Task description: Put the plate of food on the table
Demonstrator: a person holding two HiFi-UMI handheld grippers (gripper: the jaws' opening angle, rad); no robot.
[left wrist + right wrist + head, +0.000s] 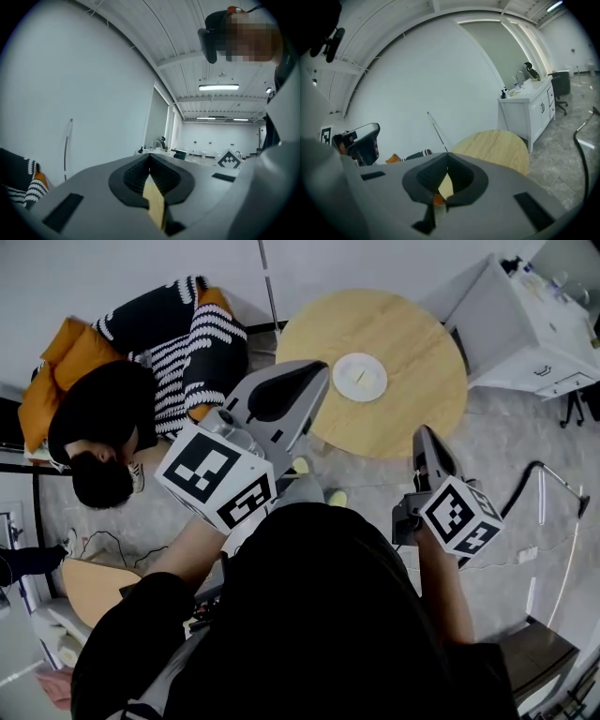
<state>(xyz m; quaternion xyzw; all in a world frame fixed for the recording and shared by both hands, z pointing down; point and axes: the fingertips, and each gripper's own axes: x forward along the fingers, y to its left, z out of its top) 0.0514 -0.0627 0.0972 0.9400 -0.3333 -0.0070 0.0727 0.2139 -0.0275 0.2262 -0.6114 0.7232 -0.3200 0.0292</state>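
A white plate [374,388] with a pale yellow piece of food [359,378] rests on the round wooden table [412,390], near its middle. My left gripper [315,371] is held high in front of me. Its tip overlaps the table's left edge in the head view, and its jaws are shut with nothing in them. My right gripper [423,433] hangs lower, just off the table's near edge, also shut and empty. In the right gripper view the table [497,145] lies beyond the shut jaws [447,154]. The left gripper [150,157] points at a white wall and ceiling.
A person in a striped sweater [178,343] sits left of the table. A white cabinet [525,324] stands to the right of the table, and shows as the cabinet [532,105] in the right gripper view. A cable [553,484] runs over the grey floor. A wooden seat [89,587] is at lower left.
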